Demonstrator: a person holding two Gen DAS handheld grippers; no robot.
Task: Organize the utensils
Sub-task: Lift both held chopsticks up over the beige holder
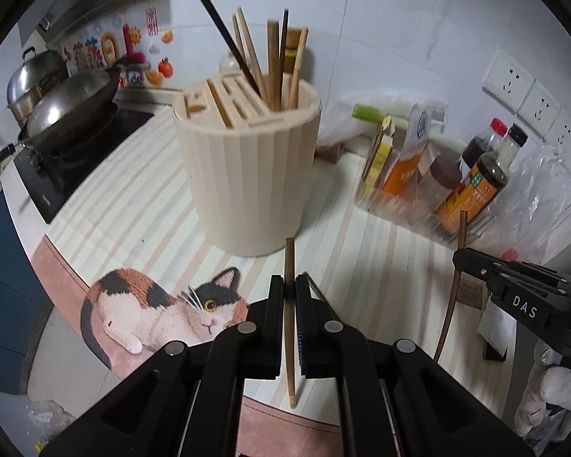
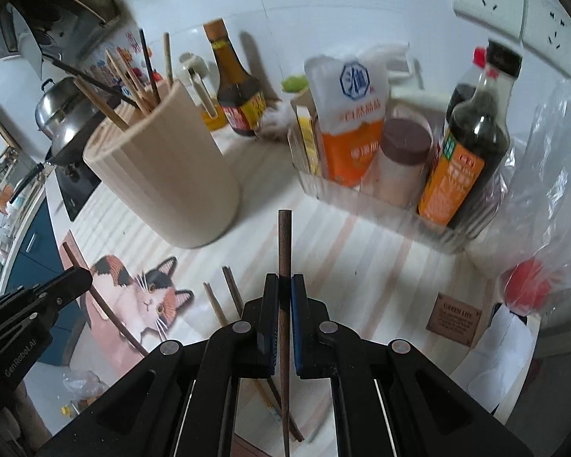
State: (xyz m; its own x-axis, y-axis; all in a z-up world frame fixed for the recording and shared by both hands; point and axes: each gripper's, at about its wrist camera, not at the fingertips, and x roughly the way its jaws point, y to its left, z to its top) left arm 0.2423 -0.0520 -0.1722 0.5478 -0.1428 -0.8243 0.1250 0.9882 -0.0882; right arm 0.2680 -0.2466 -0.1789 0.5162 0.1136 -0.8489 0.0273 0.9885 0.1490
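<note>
Left wrist view: left gripper (image 1: pixel 290 289) clamped tight on a light wooden chopstick (image 1: pixel 289 266), held above the striped mat (image 1: pixel 133 205), beige holder (image 1: pixel 247 175) just ahead.

Right wrist view: right gripper (image 2: pixel 284 289) pinching a dark chopstick (image 2: pixel 284 243), pointing toward the condiment tray (image 2: pixel 380 194); two loose chopsticks (image 2: pixel 224 297) lying on the mat underneath.

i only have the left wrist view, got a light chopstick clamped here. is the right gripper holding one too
Observer: Yes, the right gripper is shut on a dark brown chopstick, pointing up between the jaws.
Operator: any loose ones left on the mat
Observer: Two loose chopsticks lie on the mat just left of the right gripper.
Operator: anything behind the holder
Observer: A dark sauce bottle stands behind the beige utensil holder, against the wall.
</note>
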